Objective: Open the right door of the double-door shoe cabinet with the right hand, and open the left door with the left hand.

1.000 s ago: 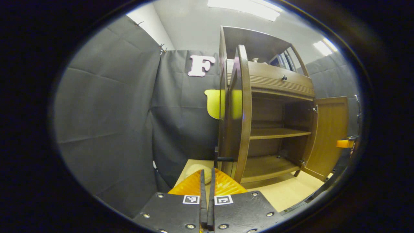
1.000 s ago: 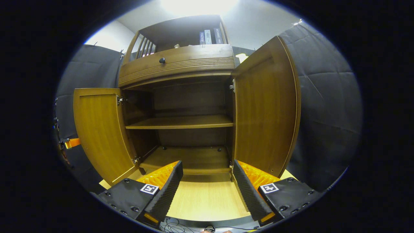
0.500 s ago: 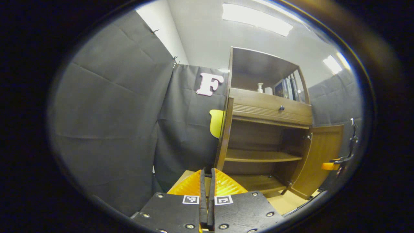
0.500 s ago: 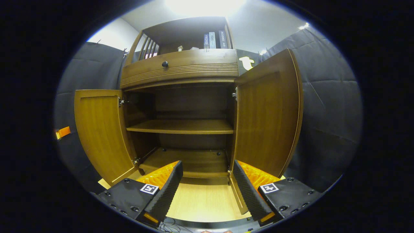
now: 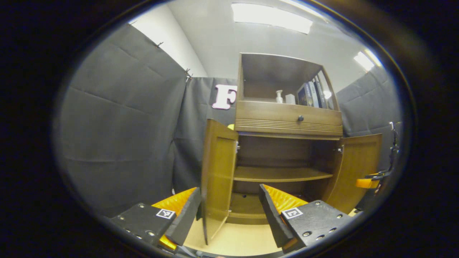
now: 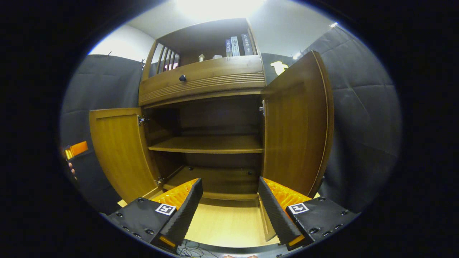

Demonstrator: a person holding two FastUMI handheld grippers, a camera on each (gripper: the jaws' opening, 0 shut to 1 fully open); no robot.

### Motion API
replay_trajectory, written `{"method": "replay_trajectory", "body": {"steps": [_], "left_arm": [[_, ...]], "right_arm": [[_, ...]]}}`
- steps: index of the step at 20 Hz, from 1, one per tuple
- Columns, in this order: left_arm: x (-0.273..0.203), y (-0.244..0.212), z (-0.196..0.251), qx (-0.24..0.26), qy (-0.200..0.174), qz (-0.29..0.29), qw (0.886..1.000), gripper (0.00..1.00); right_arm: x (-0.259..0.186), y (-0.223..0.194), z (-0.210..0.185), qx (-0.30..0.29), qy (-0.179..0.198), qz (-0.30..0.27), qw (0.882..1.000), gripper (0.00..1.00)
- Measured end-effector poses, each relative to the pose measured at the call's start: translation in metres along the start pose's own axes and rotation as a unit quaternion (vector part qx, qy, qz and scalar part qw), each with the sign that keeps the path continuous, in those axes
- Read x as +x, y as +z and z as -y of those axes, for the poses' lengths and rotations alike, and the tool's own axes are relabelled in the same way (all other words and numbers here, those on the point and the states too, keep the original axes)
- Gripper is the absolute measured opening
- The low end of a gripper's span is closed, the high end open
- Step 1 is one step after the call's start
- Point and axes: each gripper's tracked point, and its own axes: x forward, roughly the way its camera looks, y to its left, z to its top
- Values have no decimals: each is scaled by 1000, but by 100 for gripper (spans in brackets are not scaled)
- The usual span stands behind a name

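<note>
Shoe cabinet [image 6: 211, 143] stands on the desk [image 6: 222, 224]; left door [image 5: 217, 172] and right door [image 6: 296, 129] both swung wide. Judged done: retreat straight back, clear of door edges. Left gripper [image 5: 229, 215] fingers now spread, closed 0.5 s ago; right gripper [image 6: 229, 209] fingers remain apart, holding nothing.

Black screwed tool [image 6: 227, 211] bodies, square tag markings
</note>
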Motion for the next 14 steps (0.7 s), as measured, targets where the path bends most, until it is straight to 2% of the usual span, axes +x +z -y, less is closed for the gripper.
{"method": "replay_trajectory", "body": {"steps": [2,4,5,6,8,10,11,12,14], "left_arm": [[1,-9,26,3,-2,-11,1000,90],[-3,-17,49,19,4,-21,1000,90],[-6,-22,61,31,4,-28,999,90],[-9,-27,71,44,9,-37,998,89],[-15,-31,85,64,19,-46,997,89],[-22,-33,99,58,21,-52,997,90],[-25,-34,103,53,26,-55,997,90],[-30,-35,107,49,33,-57,997,89],[-40,-33,113,44,47,-56,996,90]], "right_arm": [[-1,-8,3,-6,11,-4,1000,92],[-4,-23,-1,4,36,-27,999,93],[-8,-24,-1,5,46,-28,999,93],[-11,-24,0,0,53,-26,998,98],[-16,-23,5,-15,62,-19,998,95],[-22,-19,9,-22,74,-8,997,93],[-26,-21,11,-22,82,-6,996,98],[-32,-24,13,-20,91,-8,996,93],[-40,-29,21,-26,104,-12,994,93]]}}
